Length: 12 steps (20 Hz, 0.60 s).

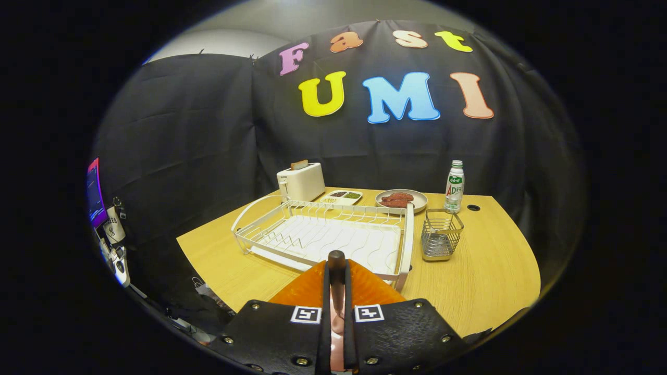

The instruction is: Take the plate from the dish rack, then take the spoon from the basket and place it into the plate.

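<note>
Plate [312,289], orange, is seen lying on the wooden table [484,271] under the fingers, just before the white dish rack [323,234]. Beside the rack, a wire basket [441,234] is set. A spoon [336,281] is clamped between the gripper's [336,260] nearly closed fingers, over the plate.

Black cloth [208,130] is hanging as the booth's wall behind a light wooden desk [484,271], creasing in folds. Above the cloth, a pale wall [312,15] is catching light. A lit screen [95,192] is glowing beside the desk.
</note>
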Tool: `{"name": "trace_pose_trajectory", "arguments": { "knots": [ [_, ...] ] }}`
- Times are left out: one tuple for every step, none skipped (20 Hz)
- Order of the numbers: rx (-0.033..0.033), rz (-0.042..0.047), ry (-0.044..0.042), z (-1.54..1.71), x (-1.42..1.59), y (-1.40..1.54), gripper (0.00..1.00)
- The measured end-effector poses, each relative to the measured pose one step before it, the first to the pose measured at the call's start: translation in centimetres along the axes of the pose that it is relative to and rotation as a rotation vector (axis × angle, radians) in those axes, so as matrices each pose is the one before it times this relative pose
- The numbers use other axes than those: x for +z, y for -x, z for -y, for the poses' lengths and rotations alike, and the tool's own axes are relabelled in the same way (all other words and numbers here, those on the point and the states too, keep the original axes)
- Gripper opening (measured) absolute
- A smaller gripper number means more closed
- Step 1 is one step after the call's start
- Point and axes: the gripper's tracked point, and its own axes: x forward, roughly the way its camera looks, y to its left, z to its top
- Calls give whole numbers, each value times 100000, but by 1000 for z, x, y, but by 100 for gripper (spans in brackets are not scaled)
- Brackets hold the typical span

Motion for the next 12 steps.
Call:
{"name": "trace_pose_trajectory", "arguments": {
  "knots": [
    [60, 282, 314, 132, 188, -126, 11],
    [310, 913, 337, 63, 442, 269, 11],
    [300, 737, 581, -28, 403, -59, 11],
    [238, 711, 364, 122, 421, 306, 11],
    [221, 1090, -122, 52, 362, 54, 11],
    [633, 706, -311, -11, 372, 4, 11],
    [627, 590, -182, -161, 216, 108, 11],
    [-272, -496, 192, 195, -81, -160, 12],
    [180, -261, -49, 68, -114, 27, 12],
    [-285, -105, -84, 43, -19, -31, 12],
    [-194, 73, -150, 143, 16, -33, 12],
    [711, 474, -405, -117, 117, 37, 12]
  ]
}}
